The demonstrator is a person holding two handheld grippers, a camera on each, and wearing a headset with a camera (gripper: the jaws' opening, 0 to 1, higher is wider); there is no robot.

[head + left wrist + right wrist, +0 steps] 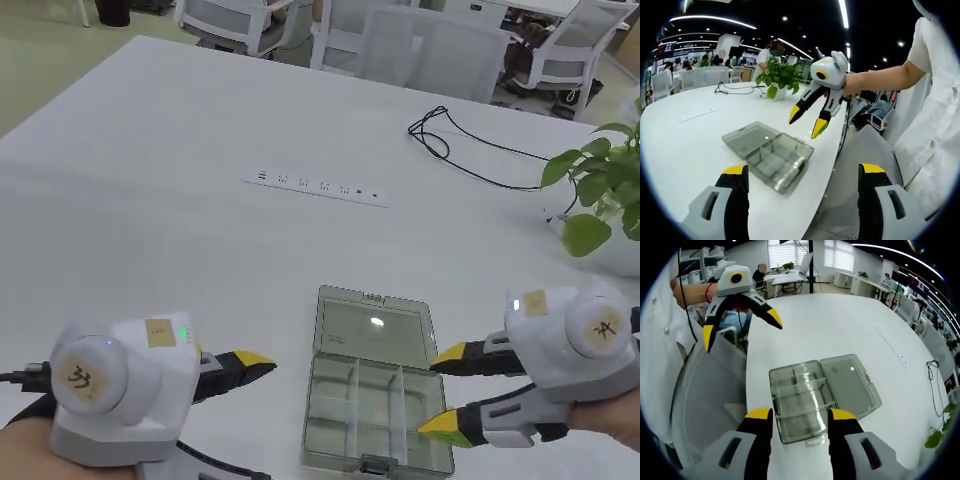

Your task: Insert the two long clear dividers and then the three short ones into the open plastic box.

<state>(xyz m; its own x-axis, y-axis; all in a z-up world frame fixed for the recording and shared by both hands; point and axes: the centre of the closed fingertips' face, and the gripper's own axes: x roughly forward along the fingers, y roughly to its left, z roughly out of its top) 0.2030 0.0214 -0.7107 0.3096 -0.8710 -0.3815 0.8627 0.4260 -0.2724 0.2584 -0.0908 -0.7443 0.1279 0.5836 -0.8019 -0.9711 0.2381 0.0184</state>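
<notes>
The clear plastic box [312, 405] is lying open on the white table [150, 200] at 6 o'clock in the head view, with its lid [375, 320] resting flat toward 12 o'clock. Clear dividers [352, 395] are standing in the base and splitting it into compartments. Two long lines are running front to back with short cross pieces between them, but the see-through plastic and the glare are making an exact count hard.

The right gripper [442, 390] is hovering at 3 o'clock of the box with its claw released and nothing in it. Its lower yellow tip is overlapping the box's right rim in the head view, so contact is hard to judge there. The left gripper view is showing it lifted clear above the table.

The left gripper [741, 328] is hanging at 10 o'clock in the right gripper view, beside the table edge and above a mesh chair [710, 390]. Its claw is spread wide and empty. In the head view it is sitting at 8 o'clock of the box, with one yellow tip showing and the lower jaw hard to make out at the bottom edge.

A power strip [318, 186] is lying at 12 o'clock of the box, with a black cable [460, 145] at 1 o'clock. A potted plant [600, 190] at 2 o'clock is being cut off by the right edge.
</notes>
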